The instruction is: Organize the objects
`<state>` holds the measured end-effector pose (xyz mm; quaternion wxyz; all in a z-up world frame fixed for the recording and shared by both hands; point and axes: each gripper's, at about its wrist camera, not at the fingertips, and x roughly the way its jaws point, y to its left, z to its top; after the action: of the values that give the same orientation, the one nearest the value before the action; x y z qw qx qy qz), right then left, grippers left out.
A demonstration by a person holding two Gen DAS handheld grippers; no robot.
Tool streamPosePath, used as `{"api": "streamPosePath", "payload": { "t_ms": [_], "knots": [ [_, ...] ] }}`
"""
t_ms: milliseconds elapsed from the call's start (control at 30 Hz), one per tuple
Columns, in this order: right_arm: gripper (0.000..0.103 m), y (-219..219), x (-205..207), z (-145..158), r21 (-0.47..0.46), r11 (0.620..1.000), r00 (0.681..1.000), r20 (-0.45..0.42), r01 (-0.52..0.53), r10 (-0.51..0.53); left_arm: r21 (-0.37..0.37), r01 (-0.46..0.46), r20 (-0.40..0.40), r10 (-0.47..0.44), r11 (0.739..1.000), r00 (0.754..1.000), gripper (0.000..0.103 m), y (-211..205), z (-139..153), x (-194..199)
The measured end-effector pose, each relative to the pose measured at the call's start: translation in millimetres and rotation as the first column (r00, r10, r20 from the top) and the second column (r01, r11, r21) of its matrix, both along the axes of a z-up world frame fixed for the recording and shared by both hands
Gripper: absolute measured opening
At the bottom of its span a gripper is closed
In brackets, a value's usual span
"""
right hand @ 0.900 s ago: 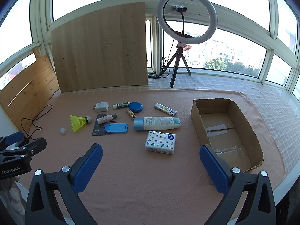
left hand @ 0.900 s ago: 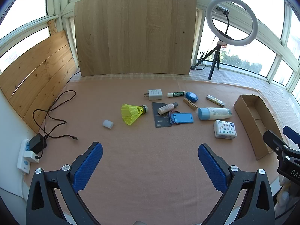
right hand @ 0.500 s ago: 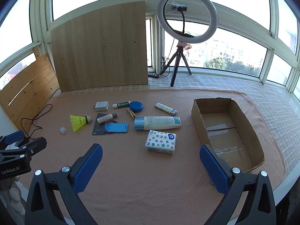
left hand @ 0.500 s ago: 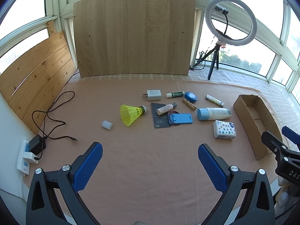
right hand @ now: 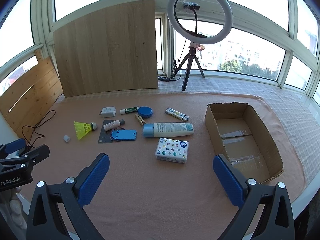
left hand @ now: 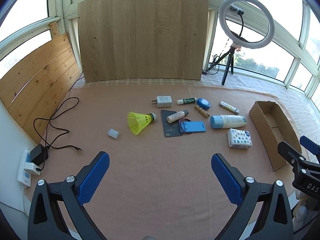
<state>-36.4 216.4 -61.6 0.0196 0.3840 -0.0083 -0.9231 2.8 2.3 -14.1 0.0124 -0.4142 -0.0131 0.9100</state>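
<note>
- So basically nothing is getting organized yet: the open brown cardboard box [right hand: 243,132] is sitting at the right end of the pinkish cloth-covered table [right hand: 160,190] with nothing in it.
- Everything else is lying loose in a cluster to the left of it: the white tissue pack with coloured dots [right hand: 172,150] is nearest the box, and the white lotion bottle with the blue cap [right hand: 168,130] is just behind it.
- Further left, the blue phone stand [right hand: 124,135] is overlapping a dark grey card [right hand: 104,136], and the yellow plastic shuttlecock [left hand: 140,121] and small white cap [left hand: 113,133] are lying out on their own.
- The left gripper [left hand: 160,172] is hovering over bare cloth, blue pads spread as wide as they go, holding nothing.
- The right gripper [right hand: 161,173] is doing the same, wide apart and empty, with the tissue pack just ahead of it.
- My guess: every item is still waiting to go in the box, so it's all left to do.
</note>
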Motion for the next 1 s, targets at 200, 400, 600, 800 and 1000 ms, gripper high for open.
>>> {"api": "streamPosePath", "payload": {
  "t_ms": [200, 400, 600, 800, 1000],
  "knots": [
    [0.102, -0.2, -0.4, -1.5, 0.0, 1.0, 1.0, 0.004, -0.001, 0.001, 0.001, 0.001, 0.002, -0.001, 1.0, 1.0, 0.103, -0.3, -0.4, -0.2],
    [0.102, -1.1, -1.1, -2.2, 0.001, 1.0, 1.0, 0.008, -0.001, 0.001, 0.002, 0.0, 0.004, 0.0, 1.0, 1.0, 0.103, -1.8, -1.4, -0.6],
    [0.102, -1.1, -1.4, -2.6, 0.0, 1.0, 1.0, 0.01, -0.002, 0.002, 0.003, 0.001, 0.005, -0.001, 1.0, 1.0, 0.103, -2.1, -1.7, -1.4],
    [0.102, -0.5, -3.4, -4.0, -0.002, 1.0, 1.0, 0.016, -0.003, 0.003, 0.001, 0.002, 0.007, -0.002, 1.0, 1.0, 0.103, -0.4, -3.1, -2.0],
    [0.102, -0.3, -3.6, -4.4, -0.003, 1.0, 1.0, 0.018, -0.003, 0.003, 0.0, 0.002, 0.007, -0.002, 1.0, 1.0, 0.103, -0.1, -3.2, -2.1]
  ]
}}
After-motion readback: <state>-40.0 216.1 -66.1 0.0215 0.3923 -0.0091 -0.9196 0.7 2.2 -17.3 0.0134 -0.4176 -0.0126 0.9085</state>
